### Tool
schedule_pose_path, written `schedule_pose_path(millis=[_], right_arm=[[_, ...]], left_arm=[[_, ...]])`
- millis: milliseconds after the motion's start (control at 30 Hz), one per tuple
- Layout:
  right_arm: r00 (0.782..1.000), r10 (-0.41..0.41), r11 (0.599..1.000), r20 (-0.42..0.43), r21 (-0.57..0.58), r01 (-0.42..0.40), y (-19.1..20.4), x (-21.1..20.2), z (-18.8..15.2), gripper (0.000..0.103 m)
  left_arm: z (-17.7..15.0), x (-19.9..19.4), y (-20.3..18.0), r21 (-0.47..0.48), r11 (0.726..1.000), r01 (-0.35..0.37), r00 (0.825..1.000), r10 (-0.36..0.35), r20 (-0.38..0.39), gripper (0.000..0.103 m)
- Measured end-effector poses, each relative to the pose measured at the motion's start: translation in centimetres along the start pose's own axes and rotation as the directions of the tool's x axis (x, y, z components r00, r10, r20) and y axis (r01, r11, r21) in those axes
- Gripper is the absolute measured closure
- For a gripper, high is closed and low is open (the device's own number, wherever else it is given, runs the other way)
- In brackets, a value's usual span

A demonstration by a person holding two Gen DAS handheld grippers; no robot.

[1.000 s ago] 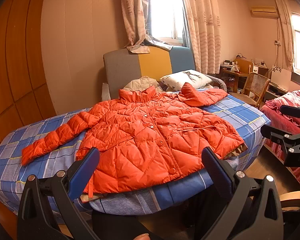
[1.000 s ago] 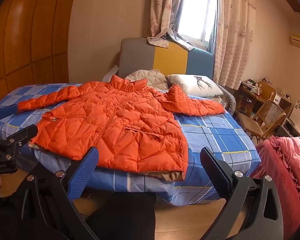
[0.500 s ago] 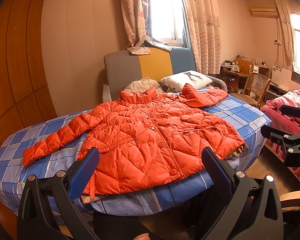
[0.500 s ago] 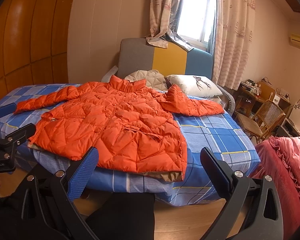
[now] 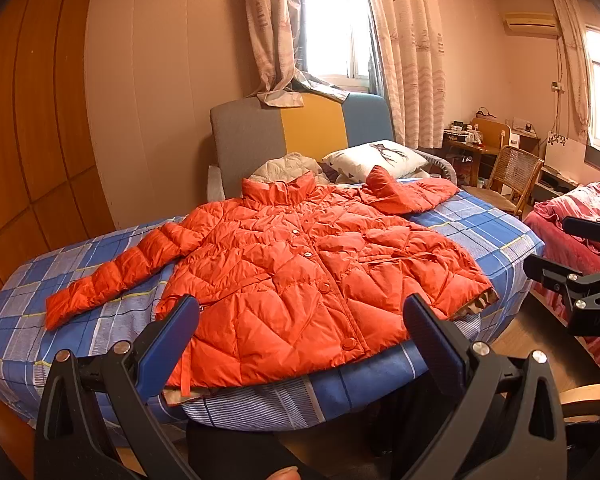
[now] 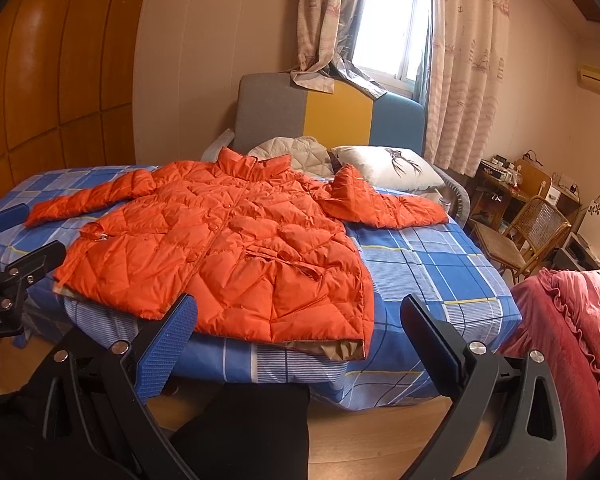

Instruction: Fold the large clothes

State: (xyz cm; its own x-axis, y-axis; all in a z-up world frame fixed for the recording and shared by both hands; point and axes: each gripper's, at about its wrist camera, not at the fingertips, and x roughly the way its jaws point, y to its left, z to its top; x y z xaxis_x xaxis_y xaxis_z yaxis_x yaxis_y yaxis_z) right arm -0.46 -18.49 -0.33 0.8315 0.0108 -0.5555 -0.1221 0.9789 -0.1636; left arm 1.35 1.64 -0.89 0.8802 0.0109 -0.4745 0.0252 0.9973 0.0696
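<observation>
Wooden floor [image 6: 380, 432] runs along the near edge of the blue checked bed sheet [image 6: 432, 264], and both tools hang over it, short of the mattress. Left gripper [image 5: 300, 320]: fingers spread wide, nothing between them. Right gripper [image 6: 296, 320]: likewise spread and empty; it also shows at the right border of the left wrist view. Orange quilted puffer jacket [image 5: 300, 272]: lies flat, front up and snapped closed, hem overhanging the near bed edge. Its outstretched sleeve [image 5: 120, 272] reaches toward the wooden wall panels [image 5: 28, 140]; the other sleeve [image 6: 380, 204] lies bent beside the white deer-print pillow [image 6: 388, 168]. Bare sheet lies to the jacket's right. Beyond stand the grey, yellow and blue headboard [image 5: 300, 136] and a rattan chair [image 6: 524, 236]. Compared with one second ago, both grippers sit slightly nearer the bed; the jacket is unmoved.
</observation>
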Motion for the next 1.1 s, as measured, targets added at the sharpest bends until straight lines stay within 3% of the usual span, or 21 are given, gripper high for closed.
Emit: schedule_pose_path(millis=[300,400,500,667,933,1100], right_arm=[[1.000,0.003,1.000,-0.019,0.017,-0.003,-0.5,0.8,-0.7,0.003],[0.997,0.043,0.998,-0.061,0.050,-0.040,-0.6,1.3,-0.9,0.003],[0.999,0.042,0.997,0.001,0.069,-0.042,-0.8,1.5,-1.0,0.003],[0.999,0.040,0.992,0.011,0.116,-0.041,-1.4,2.2,-0.2,0.003],[0.995,0.061,0.983,-0.073,0.177,-0.047,-2.0,5.5,2.0,0.003],[0.981,0.084,0.973,-0.173,0.226,-0.044,-2.9,9.2,2.5,0.003]], left_arm=[[-0.3,0.5,0.4,-0.018,1.000,-0.003,1.000,0.003,-0.014,0.002],[-0.4,1.0,0.7,-0.039,0.999,-0.006,1.000,0.005,-0.030,0.002],[-0.6,1.5,1.2,-0.059,0.998,-0.008,0.999,0.005,-0.045,0.002],[-0.8,2.4,1.6,-0.070,0.997,-0.016,0.998,0.012,-0.062,0.002],[-0.7,4.6,2.5,-0.122,0.992,-0.018,0.994,0.005,-0.111,0.002],[-0.7,7.2,3.1,-0.162,0.987,0.002,0.987,-0.028,-0.156,0.002]])
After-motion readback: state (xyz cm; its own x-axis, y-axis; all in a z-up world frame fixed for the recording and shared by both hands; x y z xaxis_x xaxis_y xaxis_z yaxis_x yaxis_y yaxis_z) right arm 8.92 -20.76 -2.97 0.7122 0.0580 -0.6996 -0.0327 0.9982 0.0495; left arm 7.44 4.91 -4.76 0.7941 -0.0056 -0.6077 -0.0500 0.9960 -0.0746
